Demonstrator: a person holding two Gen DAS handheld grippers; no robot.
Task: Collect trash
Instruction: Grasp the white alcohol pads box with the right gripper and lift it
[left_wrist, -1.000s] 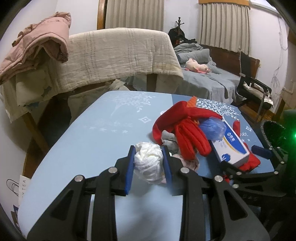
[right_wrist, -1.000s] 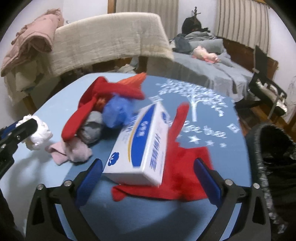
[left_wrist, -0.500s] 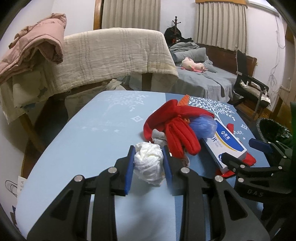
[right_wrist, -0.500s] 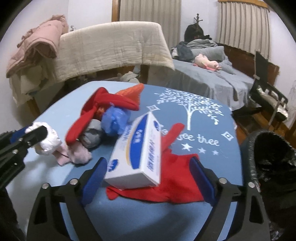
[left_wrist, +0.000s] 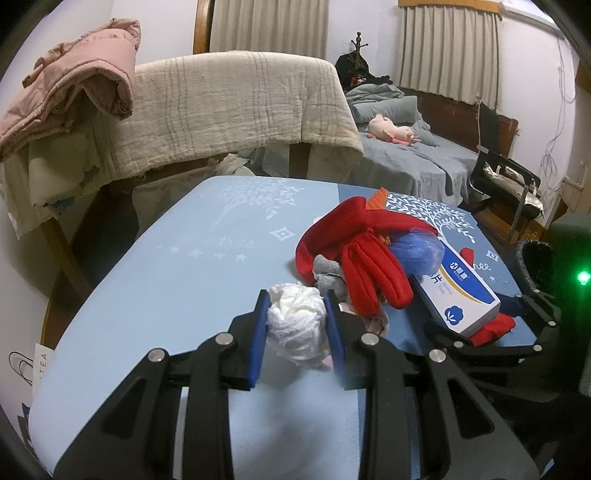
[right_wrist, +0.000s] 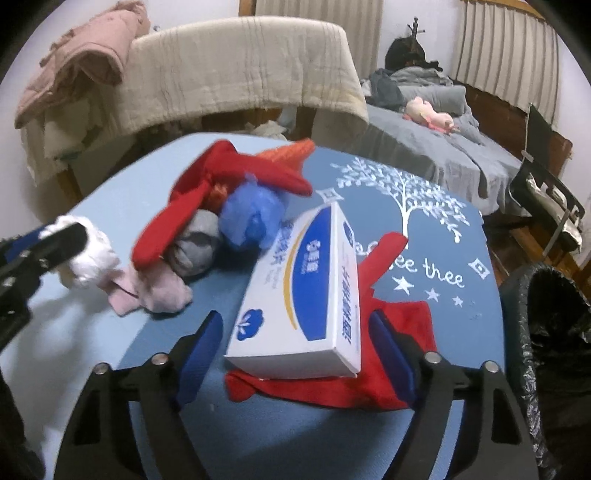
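My left gripper (left_wrist: 297, 325) is shut on a crumpled white tissue ball (left_wrist: 295, 326) just above the blue table (left_wrist: 166, 288); the ball also shows in the right wrist view (right_wrist: 92, 258). My right gripper (right_wrist: 295, 341) is open, its jaws on either side of a white and blue box (right_wrist: 306, 295) that lies on a red cloth (right_wrist: 388, 354). The box also shows in the left wrist view (left_wrist: 458, 291). A crumpled blue plastic bag (right_wrist: 251, 218) lies behind the box.
A pile of red gloves (left_wrist: 362, 258), a grey sock (right_wrist: 195, 247) and a pink sock (right_wrist: 155, 291) lies mid-table. A black-lined trash bin (right_wrist: 554, 332) stands off the table's right edge. A blanket-draped chair (left_wrist: 229, 110) and a bed (left_wrist: 406, 155) are behind.
My right gripper has moved forward so its open jaws now flank the box. My left gripper still holds the tissue ball, nearly unmoved.
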